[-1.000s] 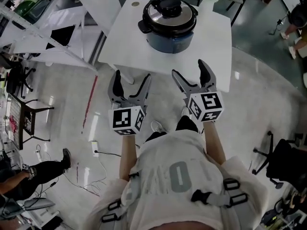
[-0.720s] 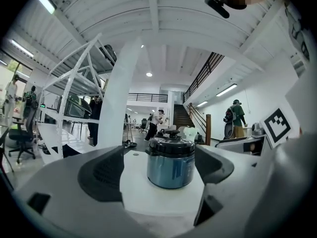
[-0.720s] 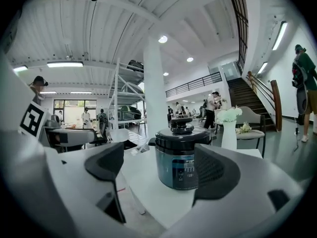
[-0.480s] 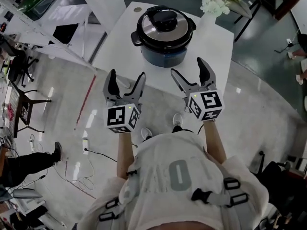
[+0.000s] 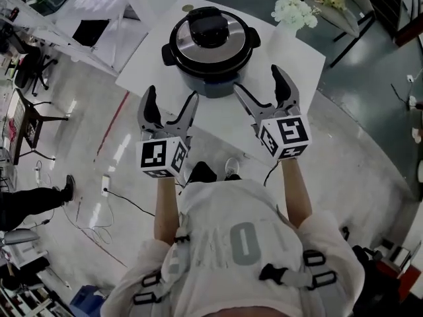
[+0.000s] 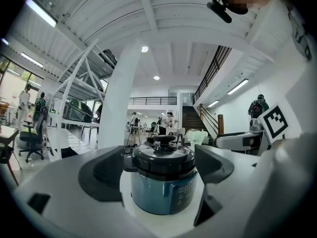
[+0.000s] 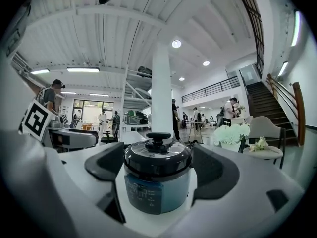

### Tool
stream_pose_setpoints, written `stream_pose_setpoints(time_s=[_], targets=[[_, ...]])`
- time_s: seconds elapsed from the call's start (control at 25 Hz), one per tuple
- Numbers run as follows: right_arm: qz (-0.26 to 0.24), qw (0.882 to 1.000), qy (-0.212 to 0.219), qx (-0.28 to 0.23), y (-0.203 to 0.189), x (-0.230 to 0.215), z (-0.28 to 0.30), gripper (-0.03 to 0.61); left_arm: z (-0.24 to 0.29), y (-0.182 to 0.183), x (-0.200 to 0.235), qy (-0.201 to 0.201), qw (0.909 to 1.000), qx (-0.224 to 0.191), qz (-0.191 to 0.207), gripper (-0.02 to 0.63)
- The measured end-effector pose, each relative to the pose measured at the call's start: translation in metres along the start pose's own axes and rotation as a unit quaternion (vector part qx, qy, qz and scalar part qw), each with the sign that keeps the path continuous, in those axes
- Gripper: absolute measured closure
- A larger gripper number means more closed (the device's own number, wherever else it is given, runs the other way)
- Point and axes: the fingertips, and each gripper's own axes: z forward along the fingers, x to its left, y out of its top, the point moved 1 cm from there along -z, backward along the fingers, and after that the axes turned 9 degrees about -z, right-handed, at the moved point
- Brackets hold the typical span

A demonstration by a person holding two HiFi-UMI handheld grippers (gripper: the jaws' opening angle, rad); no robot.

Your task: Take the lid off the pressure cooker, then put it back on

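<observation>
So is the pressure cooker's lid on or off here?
On. The lid sits level and flush on the pressure cooker, knob upward, in all three views.

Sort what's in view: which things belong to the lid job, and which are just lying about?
Job: pressure cooker, lid (on), left tool and right tool, both open.
Lying about: white flowers, black pad on the neighbouring desk.

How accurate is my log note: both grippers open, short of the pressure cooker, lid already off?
The lid is on the pressure cooker, not off; the head view shows it. Left gripper and right gripper are open, short of it.
</observation>
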Motion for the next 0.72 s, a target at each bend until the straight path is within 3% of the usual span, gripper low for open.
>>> stream_pose_setpoints(time_s=[0.16, 0.44, 0.72], targets=[[0.006, 1.000, 0.005, -0.004, 0.002, -0.009, 0.008, 0.135, 0.012, 0.010, -0.002, 0.002, 0.9999, 0.002, 0.017, 0.183], [0.009, 1.000, 0.003, -0.007, 0.004, -0.013, 0.022, 0.135, 0.030, 0.017, 0.021, 0.020, 0.9998, -0.008, 0.003, 0.183], [-0.013, 1.000, 0.019, -0.019, 0.025, -0.029, 0.047, 0.135, 0.060, 0.037, 0.019, -0.004, 0.9994, -0.012, 0.032, 0.183]])
